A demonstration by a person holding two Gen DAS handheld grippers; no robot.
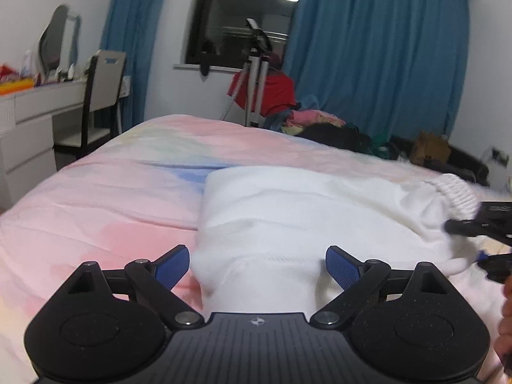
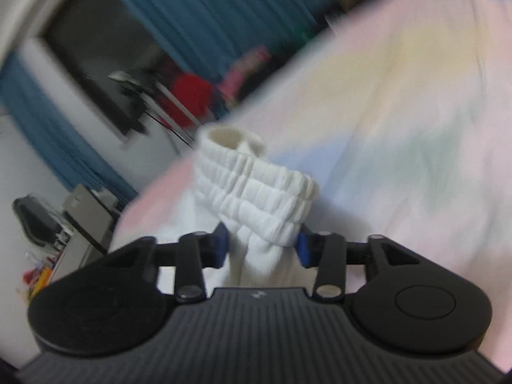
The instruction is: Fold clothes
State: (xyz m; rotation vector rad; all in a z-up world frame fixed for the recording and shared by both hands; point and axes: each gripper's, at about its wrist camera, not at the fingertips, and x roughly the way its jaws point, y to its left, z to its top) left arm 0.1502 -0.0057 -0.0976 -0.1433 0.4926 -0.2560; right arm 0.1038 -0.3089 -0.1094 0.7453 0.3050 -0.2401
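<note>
White garment point(image 1: 304, 211), ribbed elastic cuff point(image 2: 256, 188), rumpled on bedspread point(image 1: 96, 198).

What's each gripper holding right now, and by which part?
Right gripper: shut on the white garment, just below its ribbed elastic band. Left gripper: open around a fold of the same garment, holding nothing.

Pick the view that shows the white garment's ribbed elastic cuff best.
The right wrist view: the white garment's ribbed elastic cuff fills the centre, gathered rows and open end plain, bunched between the right gripper pads. The left wrist view shows the cuff only small at the right edge.
</note>
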